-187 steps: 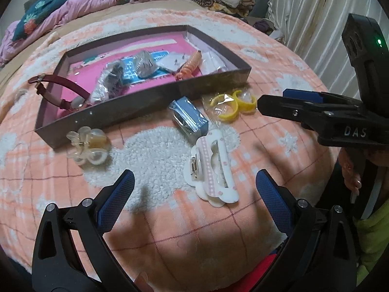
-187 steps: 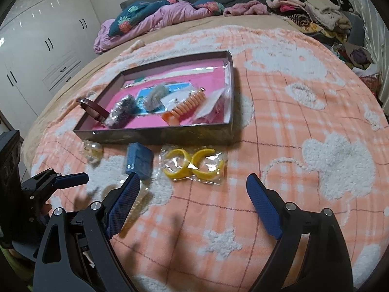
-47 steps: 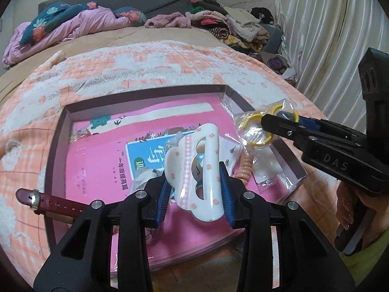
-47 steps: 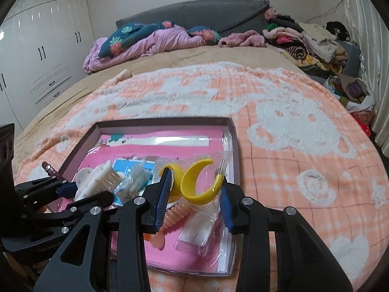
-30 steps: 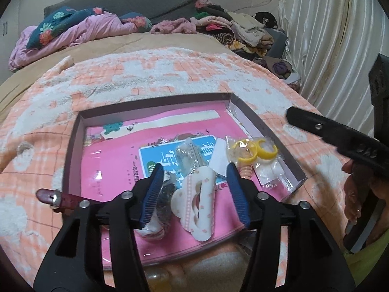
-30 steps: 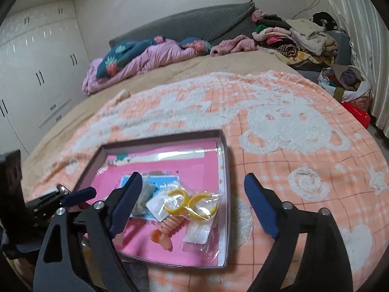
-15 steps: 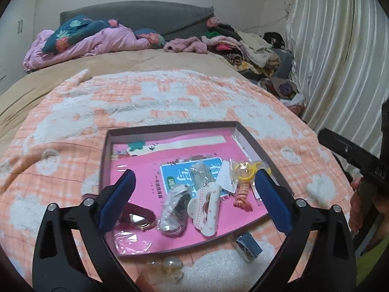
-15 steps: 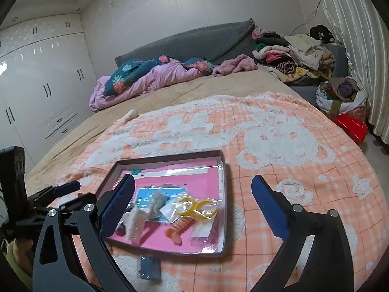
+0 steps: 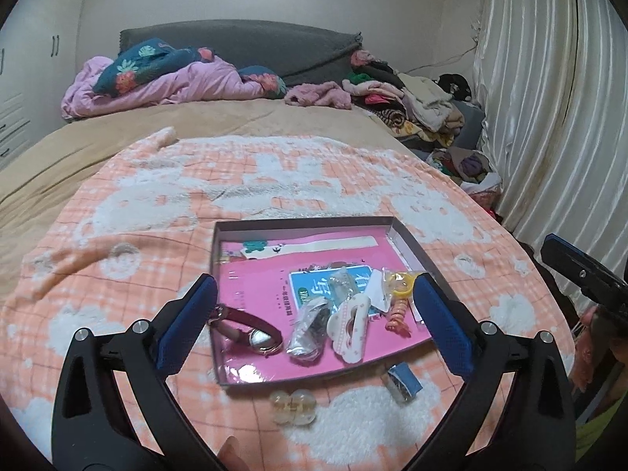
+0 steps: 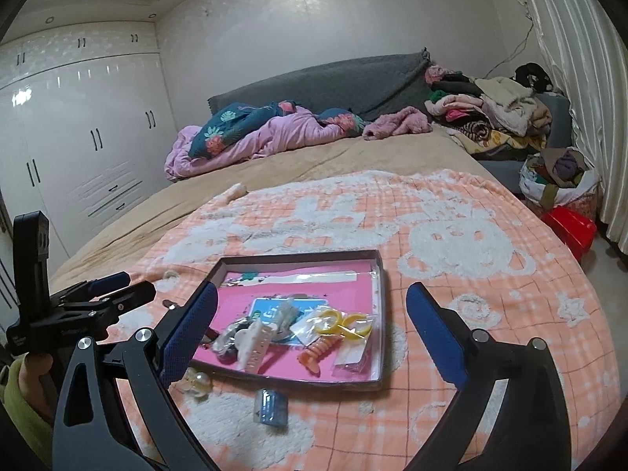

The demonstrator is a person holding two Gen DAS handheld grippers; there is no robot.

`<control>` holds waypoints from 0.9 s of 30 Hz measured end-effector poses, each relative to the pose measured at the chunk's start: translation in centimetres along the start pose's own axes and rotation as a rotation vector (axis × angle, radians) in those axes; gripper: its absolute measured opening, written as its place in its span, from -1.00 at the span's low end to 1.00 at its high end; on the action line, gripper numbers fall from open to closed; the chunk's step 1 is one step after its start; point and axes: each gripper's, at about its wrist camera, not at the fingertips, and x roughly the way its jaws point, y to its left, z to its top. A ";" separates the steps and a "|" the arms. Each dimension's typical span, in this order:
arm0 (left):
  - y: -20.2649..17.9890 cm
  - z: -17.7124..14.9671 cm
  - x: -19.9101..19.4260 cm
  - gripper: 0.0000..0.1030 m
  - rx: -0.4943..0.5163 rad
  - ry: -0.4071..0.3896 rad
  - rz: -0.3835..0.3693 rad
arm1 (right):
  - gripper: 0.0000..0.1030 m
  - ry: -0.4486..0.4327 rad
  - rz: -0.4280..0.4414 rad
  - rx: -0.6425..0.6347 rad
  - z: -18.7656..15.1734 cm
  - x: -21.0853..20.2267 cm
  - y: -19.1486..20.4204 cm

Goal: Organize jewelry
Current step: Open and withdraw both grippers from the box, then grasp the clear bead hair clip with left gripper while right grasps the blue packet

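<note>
Both tools hung above the bed, tilted downward toward a shallow tray (image 9: 408, 249) resting on an orange and white checked blanket (image 9: 157, 204). The left gripper (image 9: 314, 316) had its blue-padded jaws spread wide with nothing held between them; they had just been opening. The right gripper (image 10: 312, 320) was likewise released and empty, its jaws having just widened too. In the right wrist view, the left tool appeared at the left edge, gripped by a hand (image 10: 33, 369) in a yellow-green sleeve (image 10: 19, 404). In the left wrist view, the right tool's dark finger reached in from the right edge.

The tray lay below and beyond both sets of jaws, apart from them. Inside it, on a pink liner, sat a white hair claw clip (image 9: 349, 327) with small pink dots, near the tray's front wall. To its right lay an orange spiral hair tie (image 9: 396, 314), and behind that a clear packet of yellow rings (image 9: 400, 284). To the clip's left was a shiny plastic packet (image 9: 308, 331), contents hard to make out, then a watch (image 9: 251, 327) with a dark red strap.

Two things remained outside on the blanket, just in front of the tray: a pale translucent clip (image 9: 294, 406) and a small blue box (image 9: 402, 380).
</note>
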 end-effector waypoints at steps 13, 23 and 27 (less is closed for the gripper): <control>1.2 -1.4 -2.8 0.81 -0.002 -0.006 0.050 | 0.87 0.022 0.029 -0.043 -1.1 -1.6 2.2; 1.7 -3.7 -3.8 0.81 0.000 0.024 0.084 | 0.87 0.061 0.042 -0.077 -2.6 -1.7 3.6; 1.8 -4.6 -3.8 0.81 0.006 0.044 0.096 | 0.87 0.082 0.042 -0.092 -3.4 -1.3 4.0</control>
